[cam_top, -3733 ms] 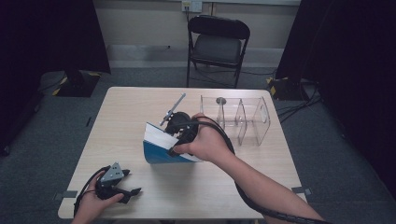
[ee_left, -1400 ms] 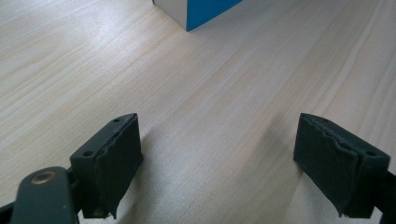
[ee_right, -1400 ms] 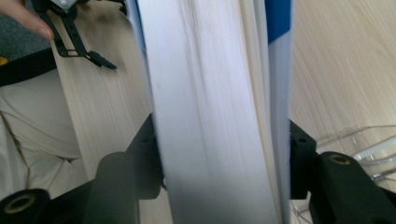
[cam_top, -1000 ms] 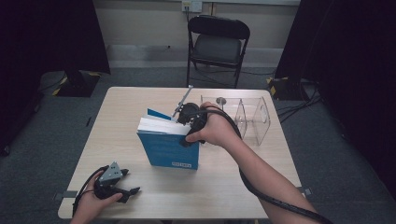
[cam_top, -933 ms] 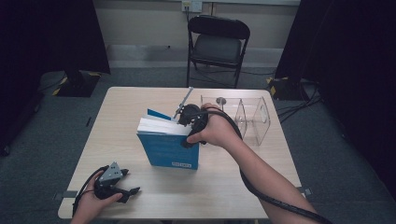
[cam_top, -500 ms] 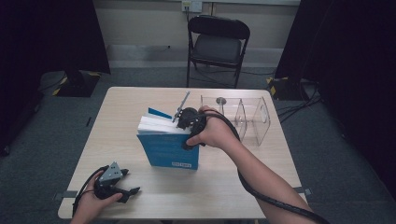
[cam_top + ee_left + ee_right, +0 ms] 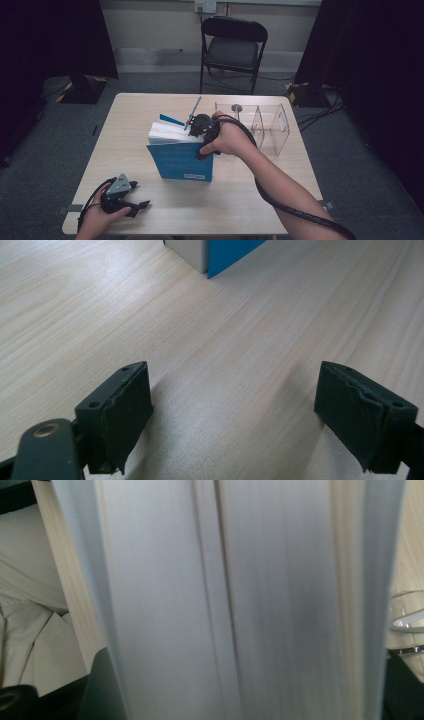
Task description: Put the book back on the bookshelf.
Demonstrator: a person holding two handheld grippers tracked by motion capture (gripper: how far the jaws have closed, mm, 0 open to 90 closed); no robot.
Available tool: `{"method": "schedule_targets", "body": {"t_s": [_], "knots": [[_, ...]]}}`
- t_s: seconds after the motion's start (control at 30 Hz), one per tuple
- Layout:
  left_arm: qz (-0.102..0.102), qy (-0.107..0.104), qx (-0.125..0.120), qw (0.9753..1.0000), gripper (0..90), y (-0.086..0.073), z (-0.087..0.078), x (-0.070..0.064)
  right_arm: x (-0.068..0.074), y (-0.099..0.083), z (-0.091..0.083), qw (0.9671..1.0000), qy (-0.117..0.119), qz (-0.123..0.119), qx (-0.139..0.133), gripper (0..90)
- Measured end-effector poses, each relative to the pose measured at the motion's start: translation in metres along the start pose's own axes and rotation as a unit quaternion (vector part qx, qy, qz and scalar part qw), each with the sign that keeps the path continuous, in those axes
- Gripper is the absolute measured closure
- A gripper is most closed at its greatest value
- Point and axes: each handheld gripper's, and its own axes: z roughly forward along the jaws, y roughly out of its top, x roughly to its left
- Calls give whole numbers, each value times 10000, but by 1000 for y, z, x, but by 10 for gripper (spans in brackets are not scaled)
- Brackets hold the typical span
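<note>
A thick blue book [image 7: 180,160] stands upright on its lower edge near the middle of the table [image 7: 250,200], cover toward me and white page block on top. My right gripper [image 7: 200,127] is shut on its upper right part. In the right gripper view the page edges [image 7: 240,600] sit between the two jaws. My left gripper [image 7: 141,196] rests on the table at the front left, open, with bare wood between its jaws [image 7: 240,410]. A corner of the book [image 7: 230,252] shows farther off in the left gripper view.
A clear plastic divider rack [image 7: 265,127] stands just right of the book and my right hand. A black folding chair [image 7: 232,47] is behind the table's far edge. Bare tabletop lies at the back left and front right.
The book went from tilted and low to standing upright in my right gripper's hold. Over the last second it has hardly shifted. My left gripper has stayed put.
</note>
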Motion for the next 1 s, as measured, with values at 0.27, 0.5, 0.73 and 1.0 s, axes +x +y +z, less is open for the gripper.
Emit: {"method": "schedule_targets", "body": {"t_s": [0.27, 0.5, 0.73, 1.0], "knots": [[5, 6, 1, 10000, 145, 0, 0, 0, 0, 7, 0, 9998, 72, -157, -15, 381], [9, 14, 2, 10000, 145, 0, 0, 0, 1, 10, 5, 9996, 180, -209, -26, 420], [-13, -7, -36, 10000, 140, 0, 1, 0, 5, 9, 4, 9997, 62, -218, -104, 598], [-14, -12, -31, 10000, 138, 0, 1, 0, 13, 8, 3, 9996, -187, 202, -107, 613]]}}
